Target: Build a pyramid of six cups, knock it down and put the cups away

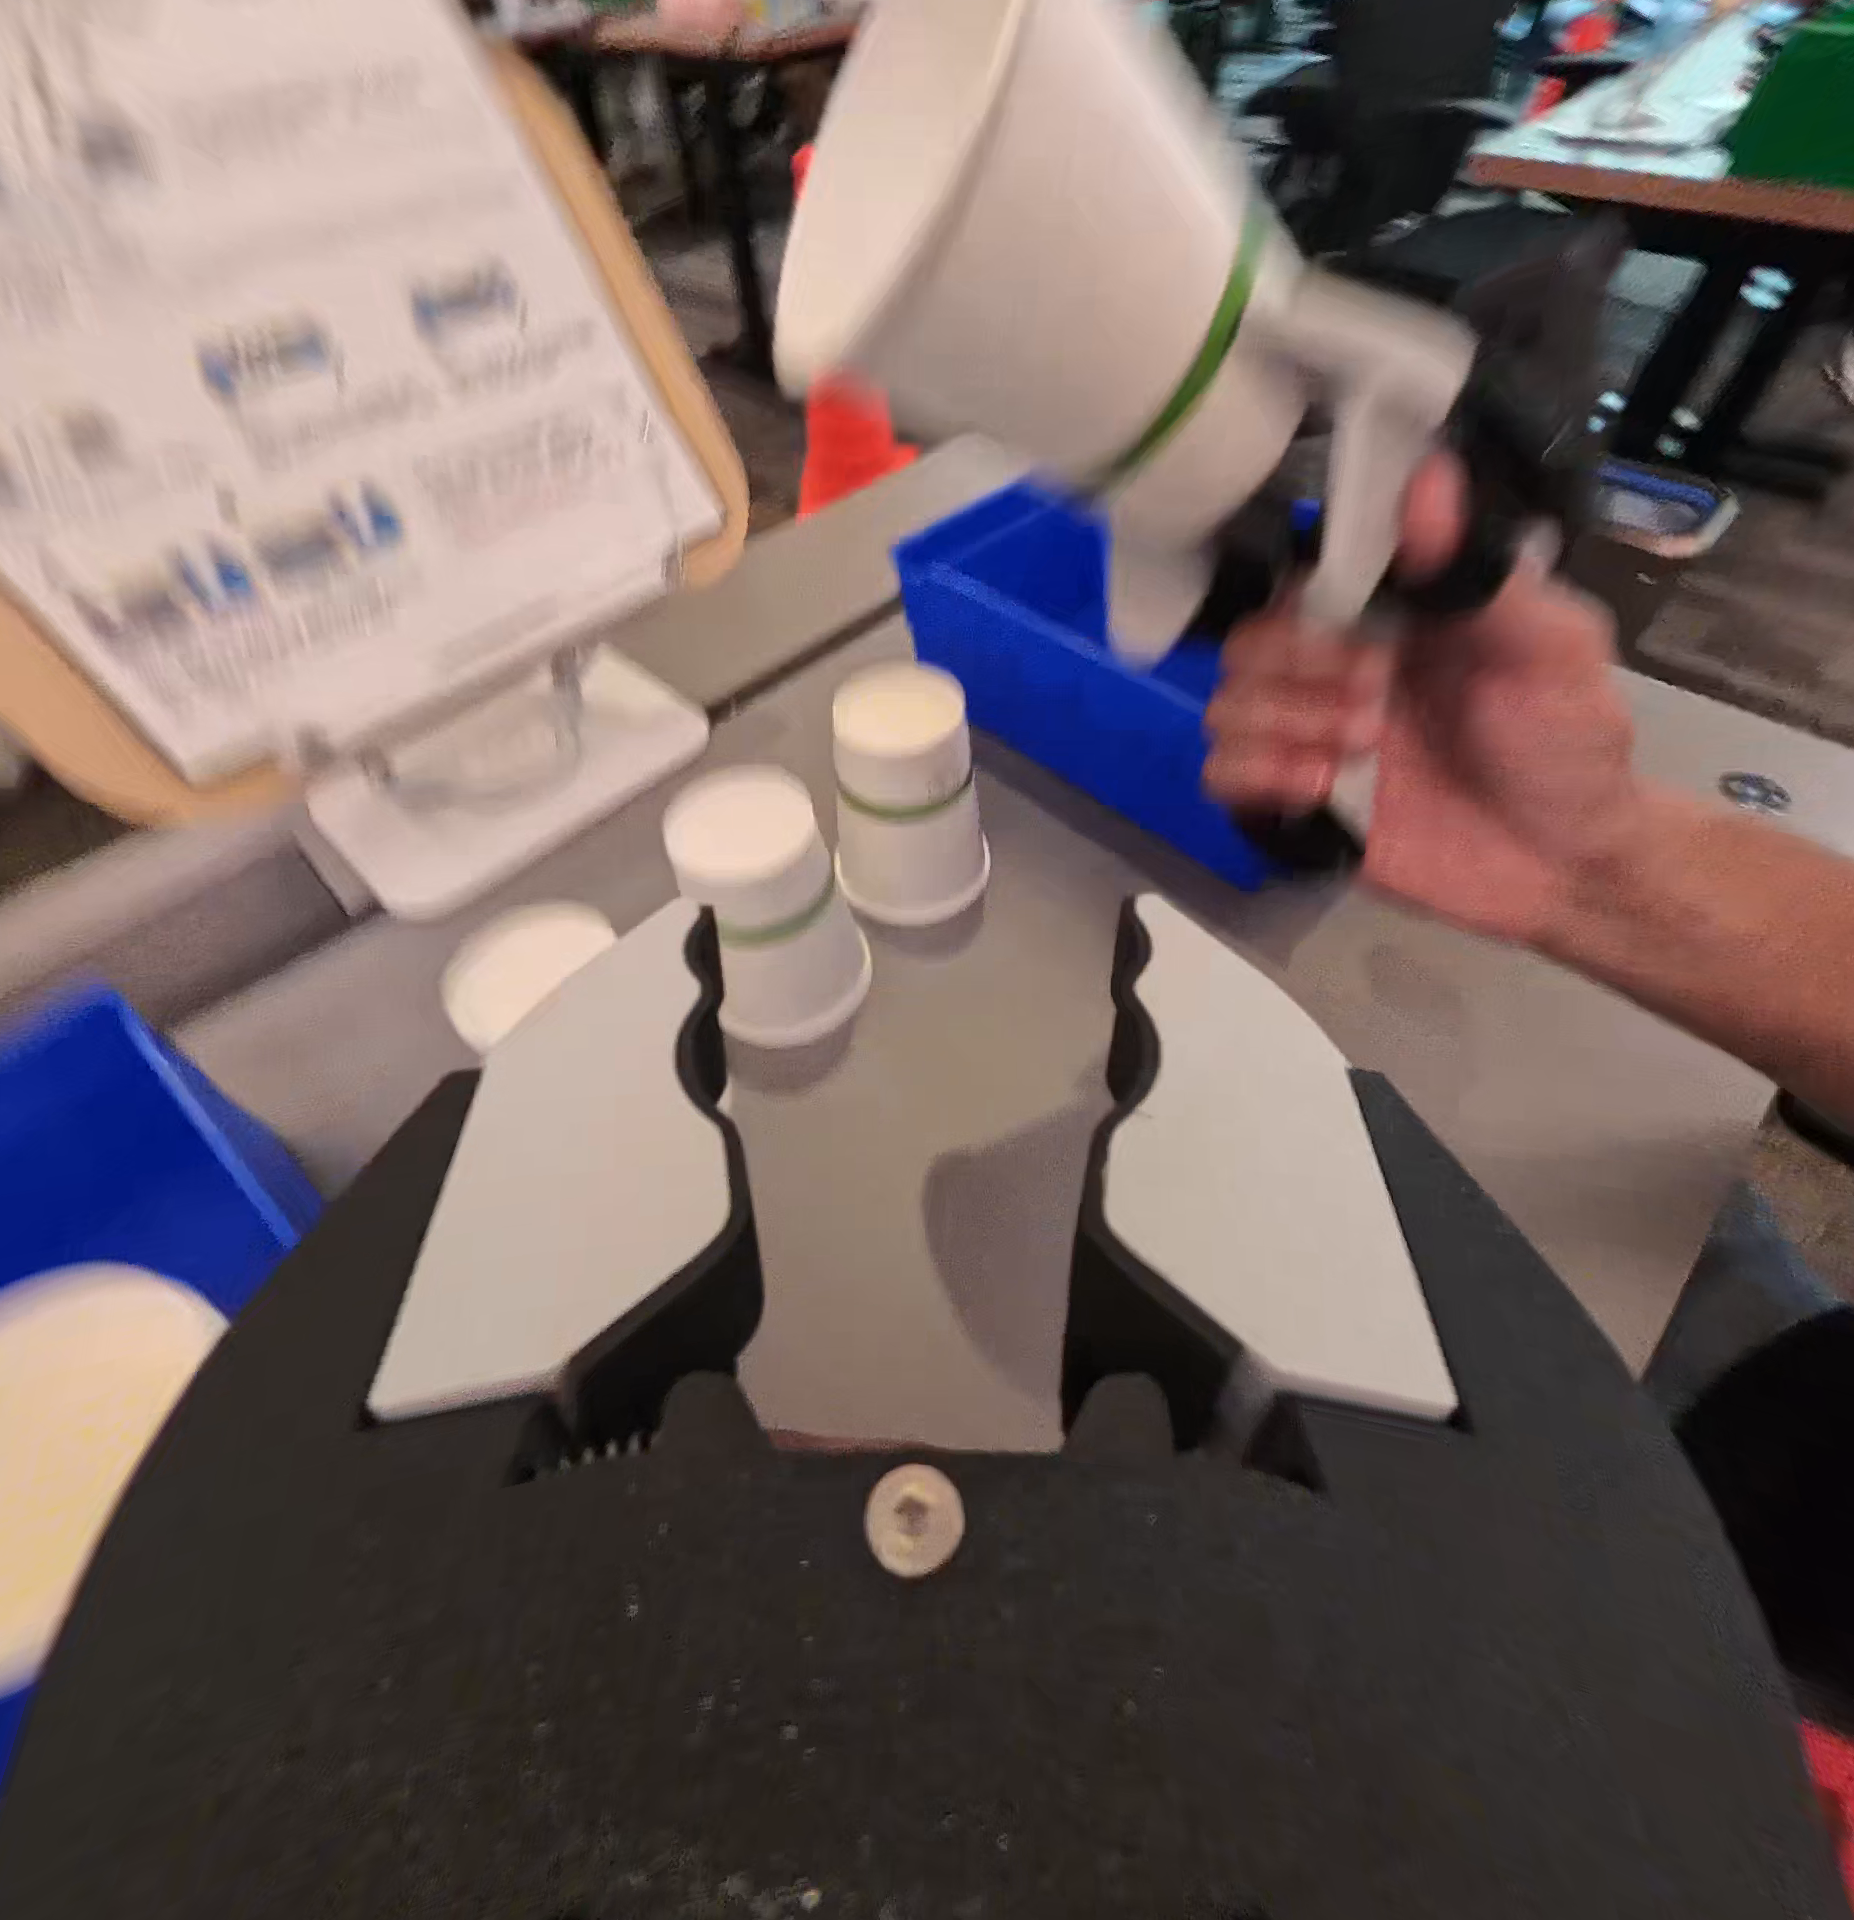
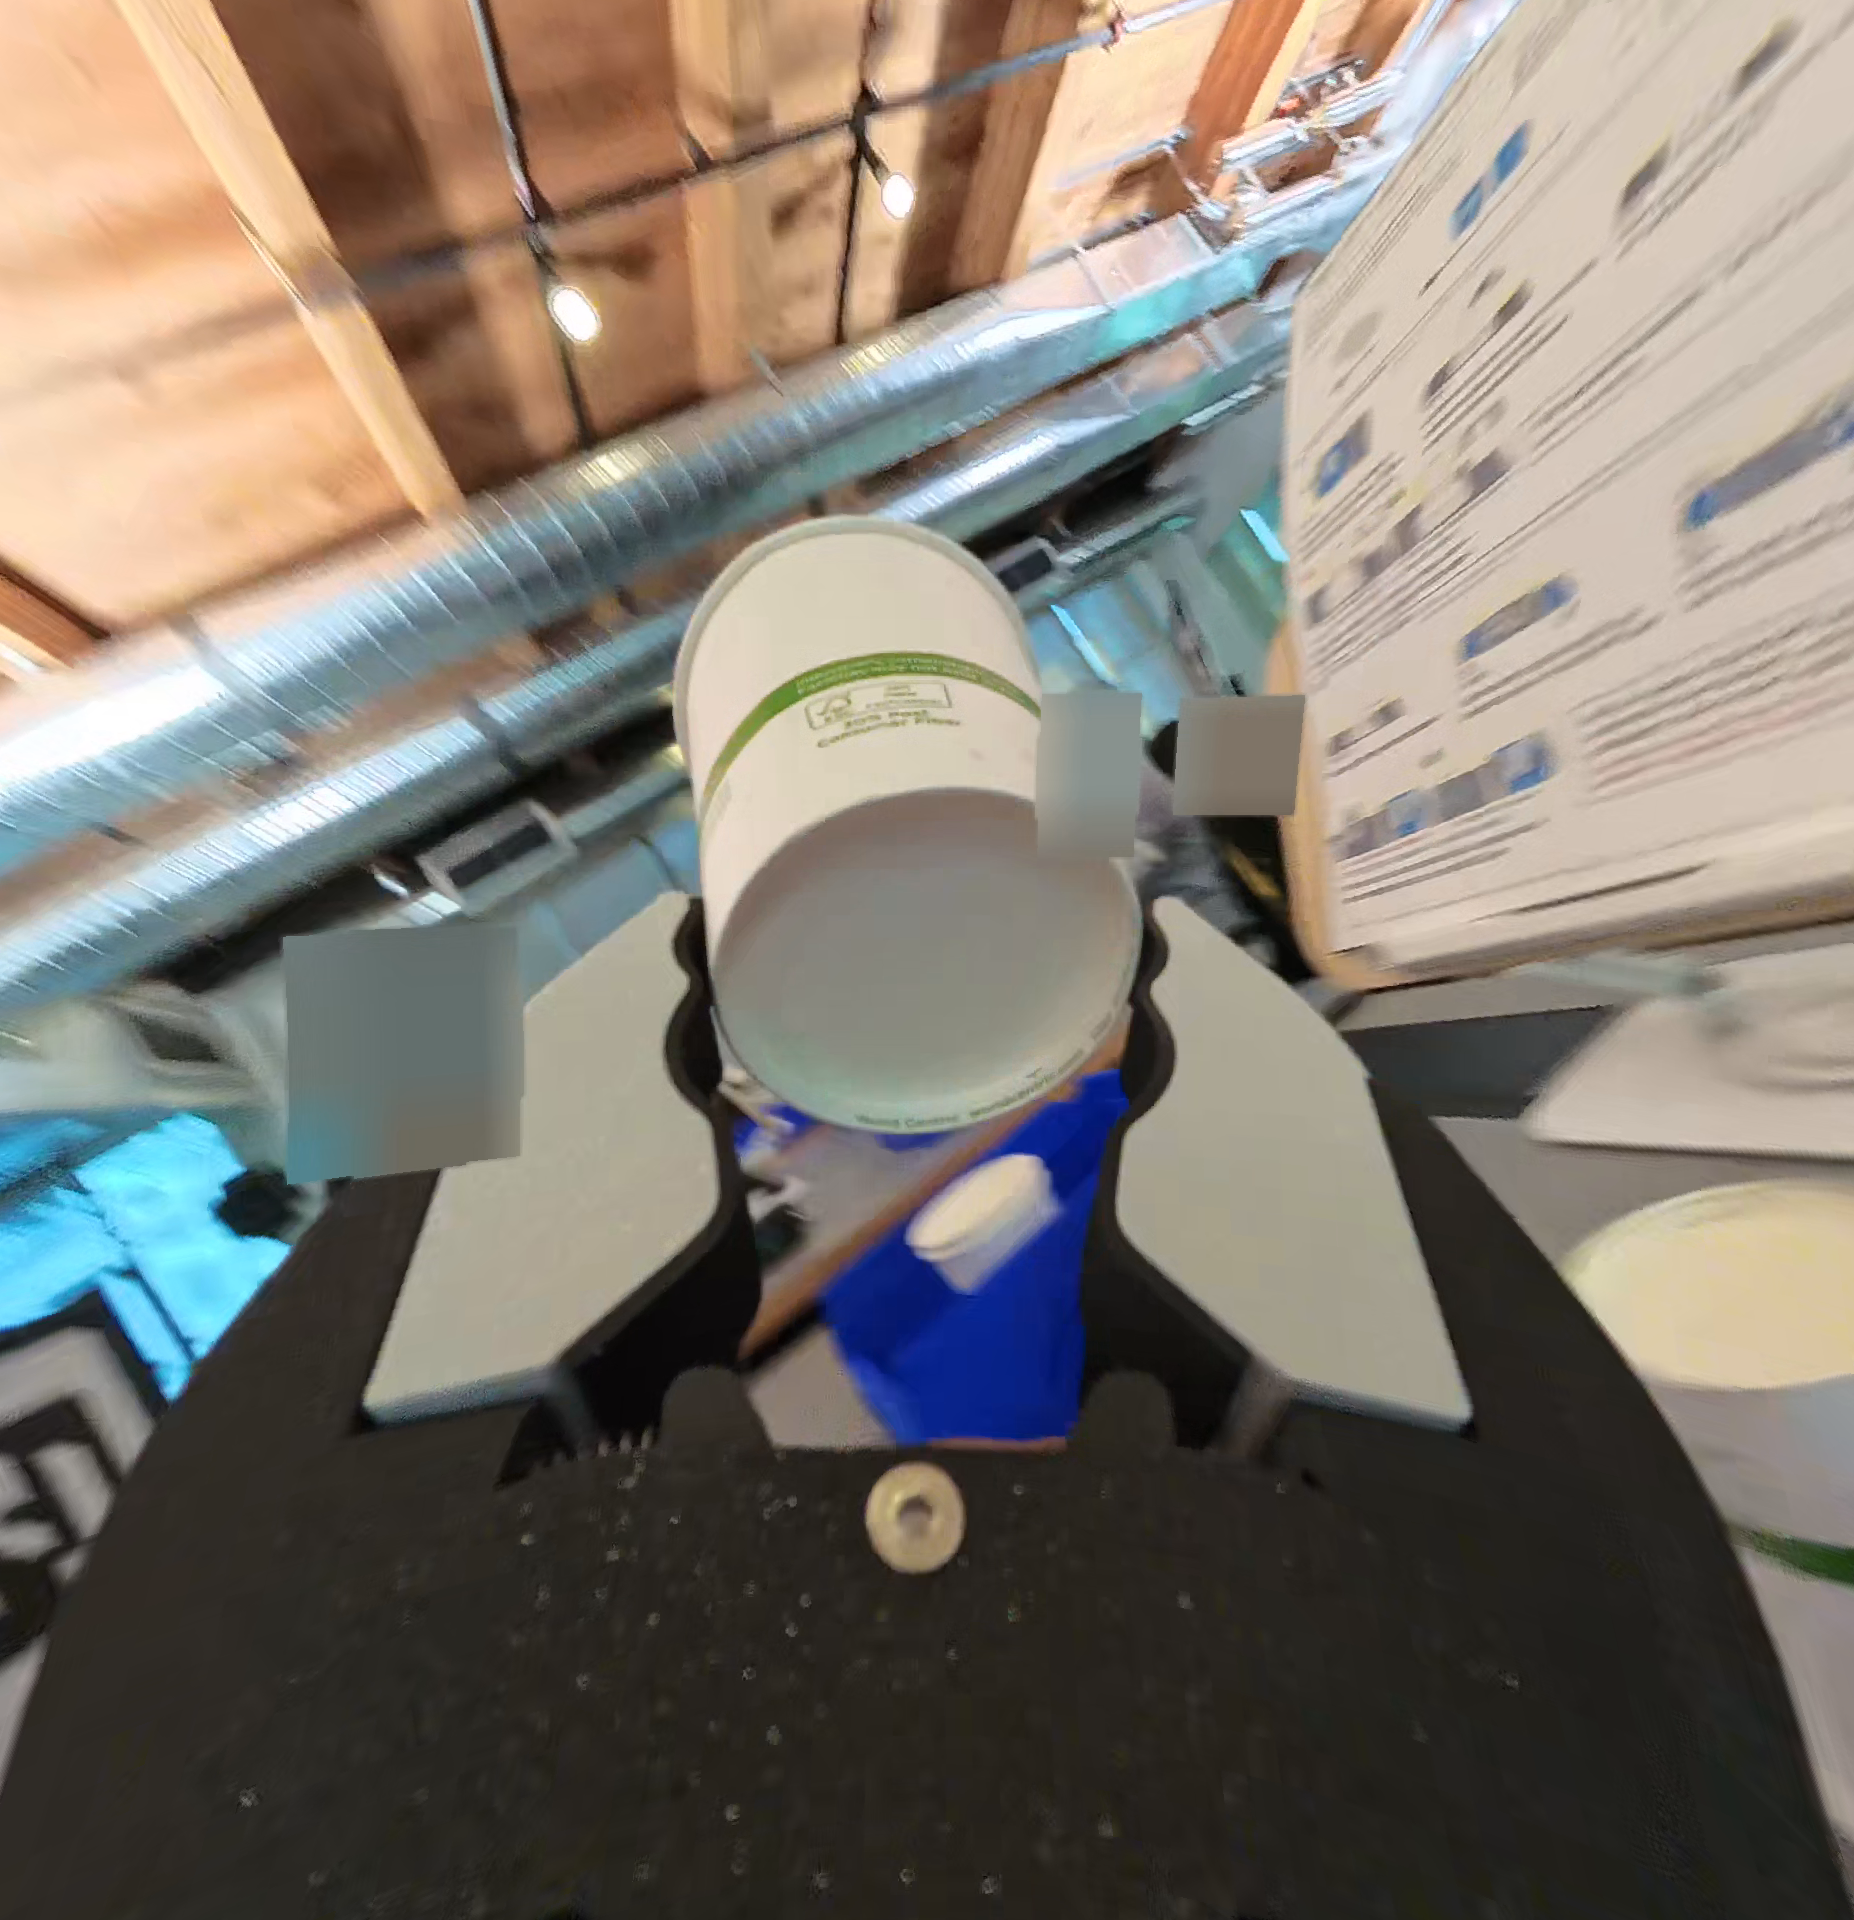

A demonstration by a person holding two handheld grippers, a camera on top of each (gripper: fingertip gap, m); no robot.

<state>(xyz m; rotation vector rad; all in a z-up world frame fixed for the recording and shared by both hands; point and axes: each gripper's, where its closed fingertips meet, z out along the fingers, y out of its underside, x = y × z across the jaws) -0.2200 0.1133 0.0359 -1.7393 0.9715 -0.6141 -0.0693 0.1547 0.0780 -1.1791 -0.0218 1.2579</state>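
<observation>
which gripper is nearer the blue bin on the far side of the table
Right. The right gripper holds a paper cup directly above the blue bin; the left gripper sits nearer the person, beside two upside-down cups.

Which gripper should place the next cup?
Right, probably. The right gripper already clamps a white paper cup with a green band, raised above the table. The left gripper is open and empty, facing two upside-down cups.

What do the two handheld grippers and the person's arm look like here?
Both the left gripper and the right gripper have a speckled black body, one silver screw at its centre, and two flat grey fingers edged with wavy black pads. No cables show. The person's forearm is bare, without a sleeve.
</observation>
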